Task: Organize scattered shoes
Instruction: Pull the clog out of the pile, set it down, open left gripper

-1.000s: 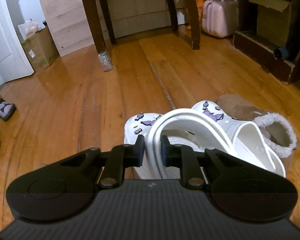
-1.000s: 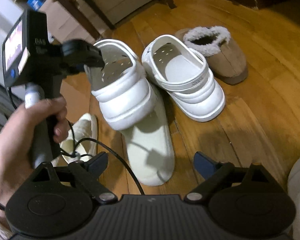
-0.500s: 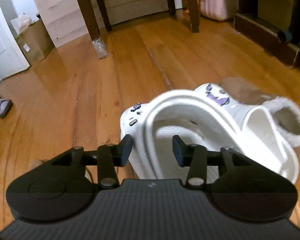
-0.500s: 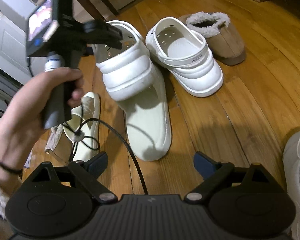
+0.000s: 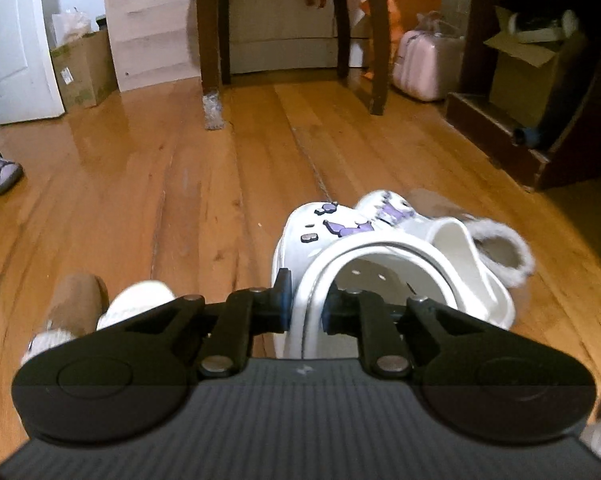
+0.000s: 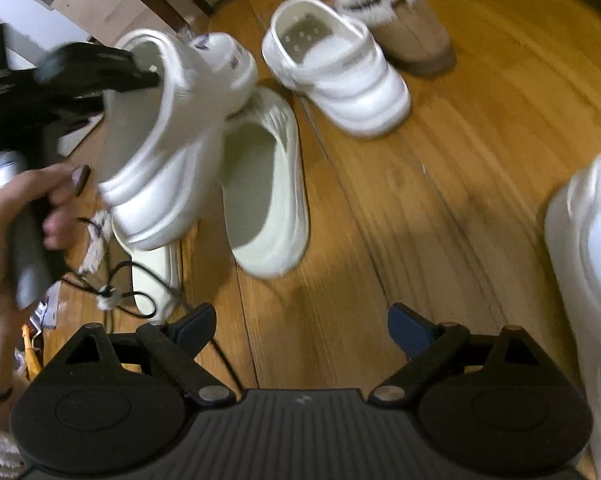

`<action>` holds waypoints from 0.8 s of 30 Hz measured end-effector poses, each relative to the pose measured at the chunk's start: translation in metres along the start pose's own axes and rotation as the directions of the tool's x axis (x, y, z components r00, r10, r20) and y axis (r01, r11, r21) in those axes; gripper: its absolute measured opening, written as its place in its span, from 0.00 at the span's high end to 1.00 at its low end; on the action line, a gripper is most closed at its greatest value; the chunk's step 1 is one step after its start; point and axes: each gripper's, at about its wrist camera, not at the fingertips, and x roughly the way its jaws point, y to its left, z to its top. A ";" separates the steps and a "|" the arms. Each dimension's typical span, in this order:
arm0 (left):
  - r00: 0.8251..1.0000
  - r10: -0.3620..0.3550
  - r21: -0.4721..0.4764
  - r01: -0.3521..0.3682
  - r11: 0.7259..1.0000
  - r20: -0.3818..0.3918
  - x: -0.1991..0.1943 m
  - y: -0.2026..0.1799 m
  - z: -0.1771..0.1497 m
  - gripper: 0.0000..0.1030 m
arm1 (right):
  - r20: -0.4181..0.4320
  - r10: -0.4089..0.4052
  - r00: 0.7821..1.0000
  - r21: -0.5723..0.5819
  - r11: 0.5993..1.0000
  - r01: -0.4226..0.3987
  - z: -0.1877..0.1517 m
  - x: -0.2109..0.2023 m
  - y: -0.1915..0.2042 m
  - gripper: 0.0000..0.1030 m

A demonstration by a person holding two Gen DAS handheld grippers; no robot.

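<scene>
My left gripper [image 5: 305, 303], which had let go half a second ago, is clamped again on the heel rim of the white clog [image 6: 172, 136] and has it lifted, tilted over the cream slide [image 6: 264, 196]. Its mate [image 6: 336, 76] waits beside the furry slipper [image 6: 404, 28]. My right gripper [image 6: 300, 328] hangs spread and empty.

The left gripper [image 6: 152, 78] clamps the rim of a white clog [image 6: 172, 136], tilted above a cream slide [image 6: 264, 188] on the wooden floor [image 6: 440, 220]. Its mate [image 6: 336, 80] stands just beside a tan fur-lined slipper [image 6: 404, 24]. The right gripper [image 6: 300, 330] hangs spread wide, empty.
</scene>
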 end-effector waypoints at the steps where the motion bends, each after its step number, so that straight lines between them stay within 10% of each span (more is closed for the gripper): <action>1: 1.000 -0.021 0.003 0.021 1.000 -0.005 -0.007 -0.001 -0.004 0.86 | -0.012 0.004 1.000 0.001 1.000 -0.004 -0.005 -0.001 -0.002 0.09; 24: 0.970 -0.188 0.004 0.191 0.982 -0.156 -0.099 0.006 -0.106 0.82 | -0.110 -0.101 0.989 -0.068 0.993 0.094 -0.085 -0.045 -0.007 0.09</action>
